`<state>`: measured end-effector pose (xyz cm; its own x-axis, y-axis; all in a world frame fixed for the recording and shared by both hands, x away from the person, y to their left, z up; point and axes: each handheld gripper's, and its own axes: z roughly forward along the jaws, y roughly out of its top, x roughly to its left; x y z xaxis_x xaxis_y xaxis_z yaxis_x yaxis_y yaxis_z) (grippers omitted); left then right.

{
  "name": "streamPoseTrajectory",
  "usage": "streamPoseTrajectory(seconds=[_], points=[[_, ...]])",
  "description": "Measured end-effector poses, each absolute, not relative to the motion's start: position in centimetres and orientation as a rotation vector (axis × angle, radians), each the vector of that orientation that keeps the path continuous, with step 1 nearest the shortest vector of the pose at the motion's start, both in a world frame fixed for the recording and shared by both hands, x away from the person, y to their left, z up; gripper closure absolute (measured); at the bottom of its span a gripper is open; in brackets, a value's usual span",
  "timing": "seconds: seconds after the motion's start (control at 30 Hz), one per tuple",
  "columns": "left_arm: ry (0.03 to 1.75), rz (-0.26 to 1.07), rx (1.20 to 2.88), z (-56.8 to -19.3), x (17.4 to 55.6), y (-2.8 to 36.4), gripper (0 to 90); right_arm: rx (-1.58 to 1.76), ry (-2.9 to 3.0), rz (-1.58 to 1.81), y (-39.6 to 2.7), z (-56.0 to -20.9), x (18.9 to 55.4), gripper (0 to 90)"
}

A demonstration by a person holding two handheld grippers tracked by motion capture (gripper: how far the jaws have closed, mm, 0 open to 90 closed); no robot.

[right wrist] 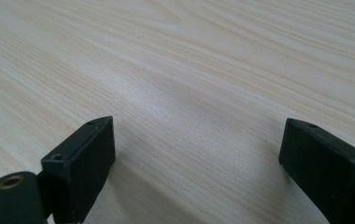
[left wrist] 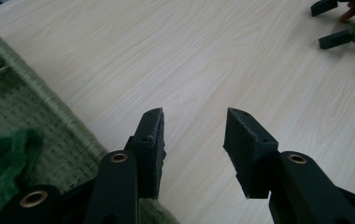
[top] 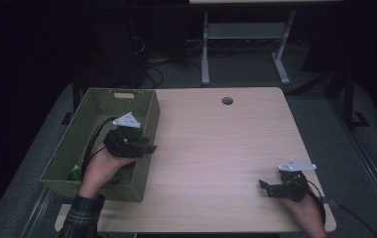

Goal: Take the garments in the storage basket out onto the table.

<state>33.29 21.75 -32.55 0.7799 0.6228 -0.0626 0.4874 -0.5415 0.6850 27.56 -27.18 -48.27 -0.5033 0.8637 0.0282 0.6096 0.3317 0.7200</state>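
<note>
A green woven basket stands on the left side of the wooden table. My left gripper hangs over the basket's right wall, pointing toward the table's middle. In the left gripper view its jaws stand apart with bare wood between them, the basket's rim to their left. A green cloth lies inside the basket, also seen as a green patch by the left hand. My right gripper rests near the front right corner, jaws wide apart over bare wood.
A round cable hole sits near the table's far edge. The right gripper appears far off in the left gripper view. Beyond the table stands a metal desk frame on a dark floor.
</note>
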Motion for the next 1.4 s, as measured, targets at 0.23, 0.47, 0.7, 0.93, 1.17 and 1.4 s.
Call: streamPoseTrajectory(seconds=[0.23, 0.47, 0.7, 0.93, 1.17, 1.4], points=[[0.862, 0.271, 2.246, -32.5, 33.0, 23.4, 57.1, 1.307, 2.242, 0.975, -27.2, -48.3, 27.6, 10.2], [0.913, 0.31, 2.232, -32.5, 32.5, 25.7, 57.1, 1.308, 2.242, 0.975, -27.2, -48.3, 27.6, 10.2], [0.952, 0.335, 2.242, -33.2, 32.3, 27.6, 57.0, 1.305, 2.242, 0.975, -27.2, -48.3, 27.6, 10.2], [1.012, 0.364, 2.263, -34.3, 31.8, 29.7, 56.1, 1.306, 2.241, 0.974, -27.2, -48.3, 27.6, 10.2], [1.07, 0.389, 2.262, -35.4, 31.6, 31.8, 56.2, 1.306, 2.241, 0.974, -27.2, -48.3, 27.6, 10.2], [1.094, 0.399, 2.303, -36.7, 32.0, 32.9, 56.2, 1.307, 2.241, 0.974, -27.2, -48.3, 27.6, 10.2]])
